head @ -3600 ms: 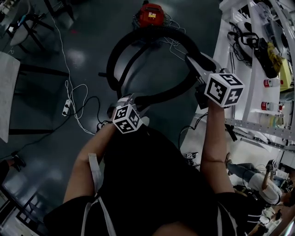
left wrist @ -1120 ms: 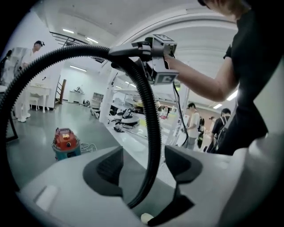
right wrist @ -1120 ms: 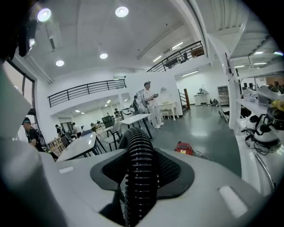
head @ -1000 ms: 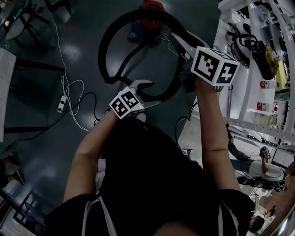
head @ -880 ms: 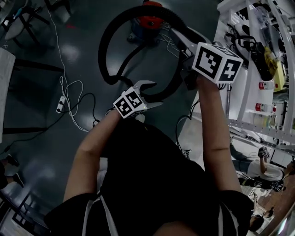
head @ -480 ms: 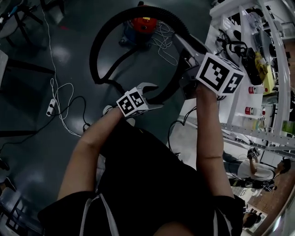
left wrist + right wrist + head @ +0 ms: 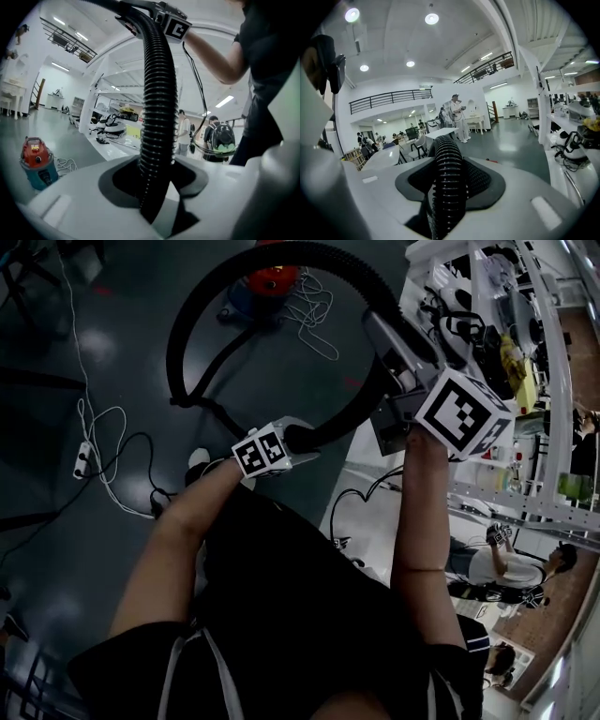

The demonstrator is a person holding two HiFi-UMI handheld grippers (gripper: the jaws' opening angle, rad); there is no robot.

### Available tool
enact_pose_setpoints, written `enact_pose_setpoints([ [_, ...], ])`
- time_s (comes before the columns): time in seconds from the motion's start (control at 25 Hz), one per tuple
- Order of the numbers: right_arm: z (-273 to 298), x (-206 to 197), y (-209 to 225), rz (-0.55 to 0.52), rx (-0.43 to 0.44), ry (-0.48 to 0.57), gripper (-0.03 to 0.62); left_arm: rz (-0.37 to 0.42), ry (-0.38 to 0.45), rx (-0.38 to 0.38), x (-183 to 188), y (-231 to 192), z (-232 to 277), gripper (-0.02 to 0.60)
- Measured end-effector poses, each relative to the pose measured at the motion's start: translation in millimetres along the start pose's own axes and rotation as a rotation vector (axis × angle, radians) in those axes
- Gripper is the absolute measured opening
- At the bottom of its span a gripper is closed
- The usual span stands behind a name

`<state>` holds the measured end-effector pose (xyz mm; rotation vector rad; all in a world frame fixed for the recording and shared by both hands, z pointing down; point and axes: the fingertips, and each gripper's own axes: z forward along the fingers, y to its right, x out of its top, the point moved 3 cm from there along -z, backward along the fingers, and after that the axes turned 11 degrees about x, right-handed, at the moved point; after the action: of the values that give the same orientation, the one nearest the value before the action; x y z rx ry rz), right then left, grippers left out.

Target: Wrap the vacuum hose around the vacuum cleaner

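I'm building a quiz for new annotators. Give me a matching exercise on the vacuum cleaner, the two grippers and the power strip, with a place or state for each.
1. vacuum cleaner
2. left gripper
3. right gripper
4. power strip

A. shut on the vacuum hose beside the white shelving
B. lies on the dark floor, at the head view's left
C. red-topped, stands on the floor past the hose loop
D. shut on the hose close to the person's torso

Pairs: 1-C, 2-D, 3-A, 4-B. The left gripper's jaws have just been closing, with the hose between them.

vacuum cleaner (image 7: 274, 279) on floor (image 7: 66, 549) ahead, hose (image 7: 185, 329) looping back into left claw (image 7: 298, 437) and right claw (image 7: 377, 329), shelving (image 7: 525, 474) at right
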<state>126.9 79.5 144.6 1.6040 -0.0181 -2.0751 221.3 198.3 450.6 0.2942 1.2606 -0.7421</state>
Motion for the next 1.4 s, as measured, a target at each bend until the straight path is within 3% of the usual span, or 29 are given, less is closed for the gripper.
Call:
enact_pose_setpoints([
  [0.4,-29,-28,43,0.002,-0.043,-0.007,0.178,0.05,-0.192,-0.031,-24,4,-49,0.169],
  [0.56,-28,-52,57,0.023,-0.046,-0.037,0.178,0.092,-0.289,0.009,-38,6,-74,0.164],
  [0.8,-23,-94,72,0.136,-0.011,-0.029,0.177,0.163,-0.453,0.112,-62,-5,-115,0.164],
  [1.04,-14,-122,73,0.234,0.045,-0.023,0.178,0.288,-0.6,0.162,-69,-28,-162,0.163],
  [1.4,12,-131,57,0.169,0.094,-0.153,0.178,0.483,-0.735,0.073,-55,-58,-206,0.163],
])
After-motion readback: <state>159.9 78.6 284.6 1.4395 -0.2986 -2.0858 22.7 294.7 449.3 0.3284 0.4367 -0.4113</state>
